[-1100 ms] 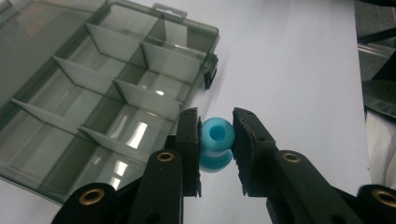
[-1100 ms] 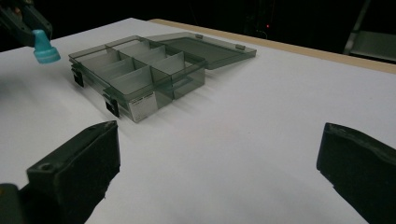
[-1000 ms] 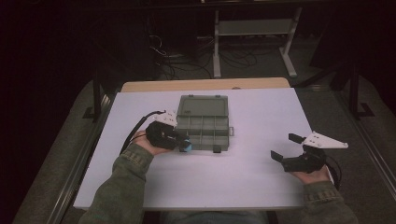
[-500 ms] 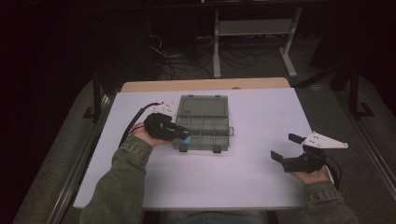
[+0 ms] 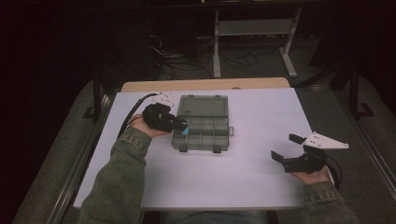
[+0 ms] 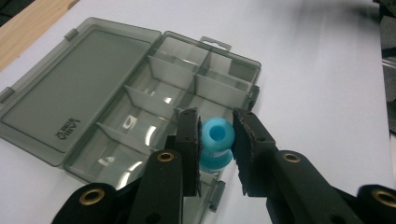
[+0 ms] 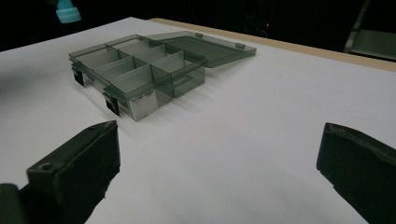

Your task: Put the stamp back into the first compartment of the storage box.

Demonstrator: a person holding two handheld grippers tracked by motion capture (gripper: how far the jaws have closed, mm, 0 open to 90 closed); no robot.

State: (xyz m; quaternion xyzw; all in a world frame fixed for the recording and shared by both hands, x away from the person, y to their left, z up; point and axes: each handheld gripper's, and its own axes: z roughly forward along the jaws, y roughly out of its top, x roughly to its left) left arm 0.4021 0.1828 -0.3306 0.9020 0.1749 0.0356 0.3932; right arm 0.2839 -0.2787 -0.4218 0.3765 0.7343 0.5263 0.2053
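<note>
High view: my left hand-held gripper point(image 5: 180, 126), at centre left of the frame, holds a small light-blue plastic spool-shaped piece point(image 5: 183, 129) over the left edge of a smoky-grey transparent plastic compartment box point(image 5: 201, 132). The box lies open on the white worktop point(image 5: 243, 172), its flat lid point(image 5: 203, 106) folded back toward the top of the frame. My right hand-held gripper point(image 5: 284, 148) sits at lower right, well apart from the box, jaws spread wide with nothing between them.

Left gripper view: the blue piece point(image 6: 215, 144) sits clamped between my two black jaws at lower centre, one pad pressed to each side, its hollow end facing the camera. Behind it lies the box point(image 6: 140, 100), dividers upright, lid at upper left.

Right gripper view: my jaws stand far apart at the lower corners above bare worktop; the box point(image 7: 140, 70) lies at upper left, and the blue piece point(image 7: 67, 14) hangs above it at the top left edge.
</note>
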